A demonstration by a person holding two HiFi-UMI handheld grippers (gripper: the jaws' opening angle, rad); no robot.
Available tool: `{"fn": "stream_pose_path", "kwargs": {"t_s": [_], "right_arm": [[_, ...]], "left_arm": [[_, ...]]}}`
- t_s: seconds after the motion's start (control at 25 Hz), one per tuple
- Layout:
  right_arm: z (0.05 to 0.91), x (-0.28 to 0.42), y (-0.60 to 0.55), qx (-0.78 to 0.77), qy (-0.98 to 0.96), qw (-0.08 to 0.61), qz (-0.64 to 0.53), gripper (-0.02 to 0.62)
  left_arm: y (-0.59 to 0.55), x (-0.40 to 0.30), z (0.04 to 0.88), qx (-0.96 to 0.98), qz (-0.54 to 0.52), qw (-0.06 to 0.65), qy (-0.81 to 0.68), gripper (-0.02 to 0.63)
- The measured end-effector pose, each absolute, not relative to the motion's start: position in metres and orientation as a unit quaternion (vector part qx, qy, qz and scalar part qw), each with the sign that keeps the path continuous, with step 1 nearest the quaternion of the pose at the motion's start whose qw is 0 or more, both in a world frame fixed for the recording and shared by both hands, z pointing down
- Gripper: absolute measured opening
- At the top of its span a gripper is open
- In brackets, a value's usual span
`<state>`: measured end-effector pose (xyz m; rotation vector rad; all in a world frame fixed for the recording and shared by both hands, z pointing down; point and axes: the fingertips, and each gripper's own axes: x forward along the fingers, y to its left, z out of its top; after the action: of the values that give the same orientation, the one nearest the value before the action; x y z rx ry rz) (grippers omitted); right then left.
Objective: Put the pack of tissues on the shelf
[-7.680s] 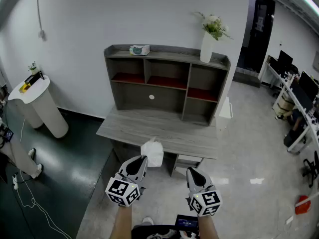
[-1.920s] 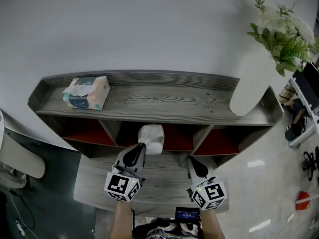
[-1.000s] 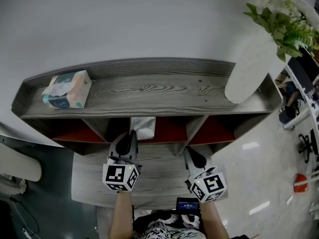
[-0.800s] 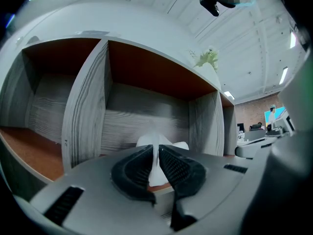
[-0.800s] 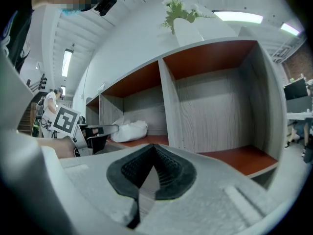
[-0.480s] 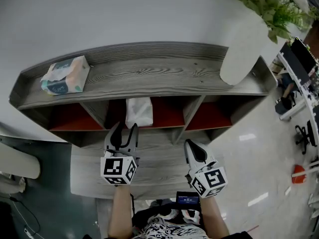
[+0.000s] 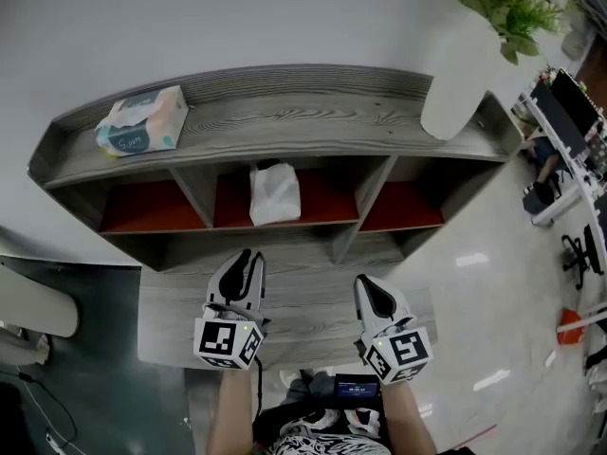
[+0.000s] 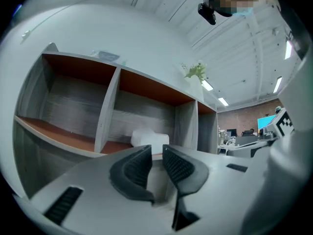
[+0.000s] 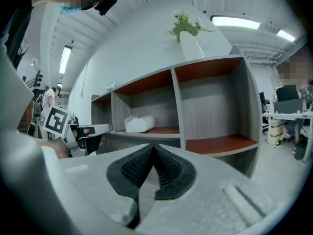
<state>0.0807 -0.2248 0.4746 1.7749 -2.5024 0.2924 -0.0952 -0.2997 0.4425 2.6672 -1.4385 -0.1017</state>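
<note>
Now the big grey shelf (image 7: 285, 112) stands against the white wall, on top of a grey desk (image 7: 313, 306). The shelf has three little rooms with red floors. A tall white vase (image 7: 460, 74) with green leaves stands on the top board at the right end. A tissue box (image 7: 140, 121) lies on the same board at the left end.

The left gripper (image 7: 248, 259) hangs over the desk, in front of the middle room. Its jaws have just been closing, but a small gap shows between them, and nothing is in that gap. The right gripper (image 7: 370, 290) hangs beside it, over the desk too. Its jaws are pressed together at the tips and hold nothing.

The pack of tissues (image 7: 275, 194) is white and soft. It lies on the red floor of the middle room, a bit to the left side. Both grippers are well apart from it, and nothing touches it.

So the main job looks done: the pack is on the shelf and it is let go. I think all that is left is to pull both hands away from the desk.
</note>
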Motion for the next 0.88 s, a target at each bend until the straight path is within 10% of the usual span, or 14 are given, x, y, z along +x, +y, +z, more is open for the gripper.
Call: {"fn": "stream_pose_path", "kwargs": {"t_s": [0.44, 0.88], "right_arm": [[0.462, 0.071, -0.196, 0.564, -0.822, -0.004, 0.078, 0.005], [0.440, 0.087, -0.153, 0.538, -0.839, -0.029, 0.078, 0.005]], "left_arm": [[-0.256, -0.090, 0.472, 0.894, -0.035, 0.211, -0.394, 0.008], [-0.199, -0.088, 0.439, 0.878, -0.026, 0.150, -0.454, 0.008]]}}
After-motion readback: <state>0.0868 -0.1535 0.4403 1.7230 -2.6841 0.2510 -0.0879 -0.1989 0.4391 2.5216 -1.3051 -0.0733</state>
